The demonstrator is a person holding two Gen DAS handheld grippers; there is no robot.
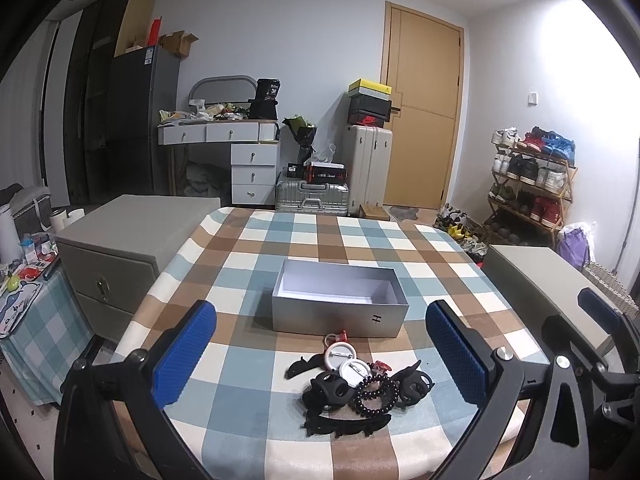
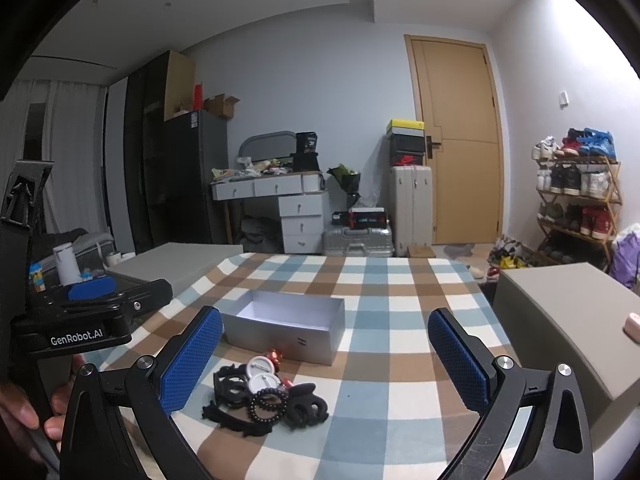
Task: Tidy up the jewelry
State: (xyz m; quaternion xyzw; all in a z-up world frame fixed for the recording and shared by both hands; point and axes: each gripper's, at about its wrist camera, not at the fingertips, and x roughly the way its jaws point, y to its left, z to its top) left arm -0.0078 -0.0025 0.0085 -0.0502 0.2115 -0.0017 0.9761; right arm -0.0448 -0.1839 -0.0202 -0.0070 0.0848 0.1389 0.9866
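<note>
Left gripper (image 1: 320,350): your jaws stand wide apart and grip nothing; the blue pads (image 1: 184,354) hover above the near edge of the table, with the jewelry pile between them in this view.
Right gripper (image 2: 325,354): also spread wide and empty, hovering just right of your left one.
Jewelry pile (image 1: 352,388): it lies on the checked tablecloth (image 1: 248,408), just in front of the box and apart from it.
Pile contents: a dark bead bracelet (image 1: 376,395), black hair claws (image 1: 328,390), two white round badges (image 1: 339,354), small red pieces (image 1: 381,367).
Box (image 1: 340,312): grey, lid off, white inside, nothing visible in it, at the table's middle.
Sides: grey cabinets (image 1: 116,256) flank the table.
</note>
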